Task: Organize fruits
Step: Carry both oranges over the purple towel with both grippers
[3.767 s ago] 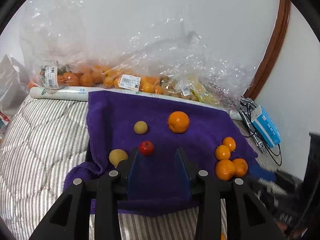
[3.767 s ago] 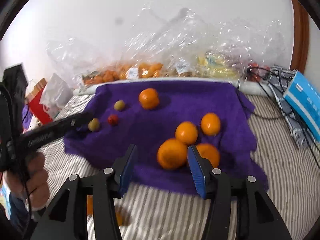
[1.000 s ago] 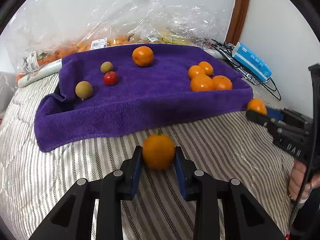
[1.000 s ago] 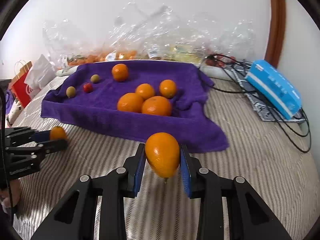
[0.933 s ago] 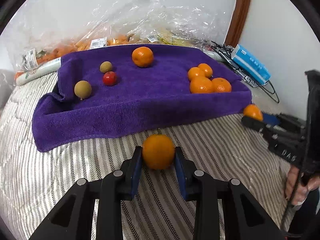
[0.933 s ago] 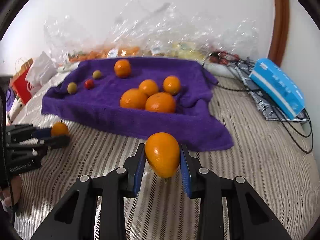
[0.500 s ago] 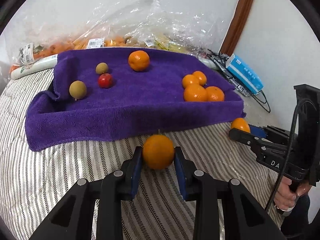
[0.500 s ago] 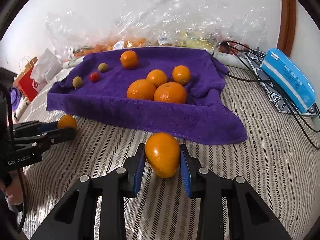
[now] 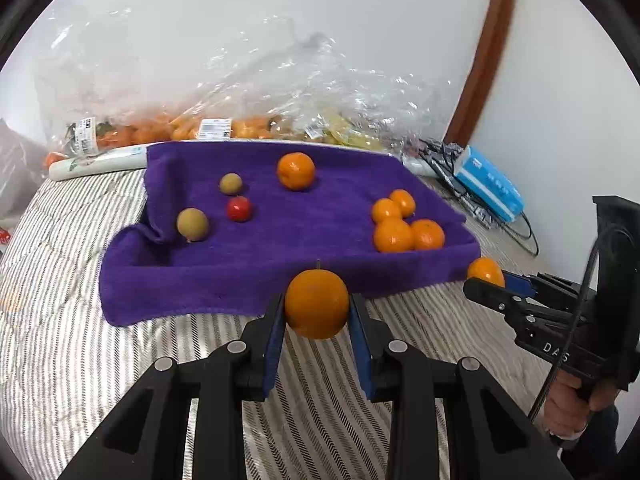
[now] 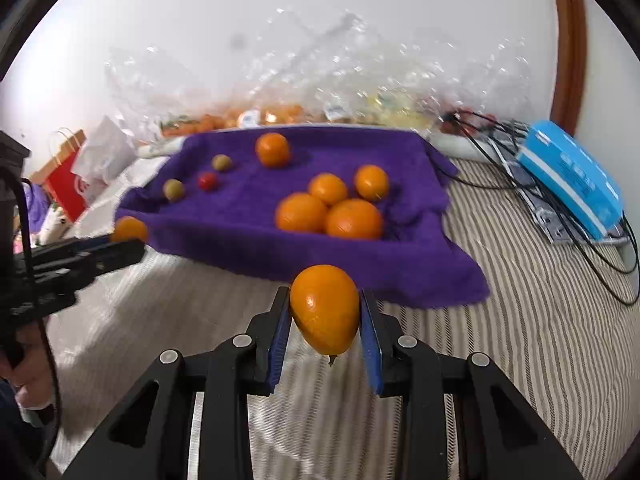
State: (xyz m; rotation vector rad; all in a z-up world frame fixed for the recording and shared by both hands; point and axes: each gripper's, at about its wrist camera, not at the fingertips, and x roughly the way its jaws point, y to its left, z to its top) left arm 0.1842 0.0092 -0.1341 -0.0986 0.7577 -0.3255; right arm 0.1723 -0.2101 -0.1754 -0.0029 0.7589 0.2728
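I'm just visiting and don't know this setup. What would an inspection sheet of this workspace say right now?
Surface: striped bedding with a purple towel spread on it.
Job's things: five oranges, two greenish fruits and one red fruit on the towel.
Clutter: plastic bags of fruit, blue box, red paper bag.
Grippers: left gripper and right gripper each clamp an orange.
Cables: black cables beside the box.
Surroundings: white wall, brown wooden trim.

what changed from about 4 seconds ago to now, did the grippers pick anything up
Yes. Both were open and empty over the purple towel then. Now the left gripper is shut on an orange and the right gripper on another orange, both held above the striped bedding in front of the towel. The four-orange cluster, the lone orange and the three small fruits stayed put.
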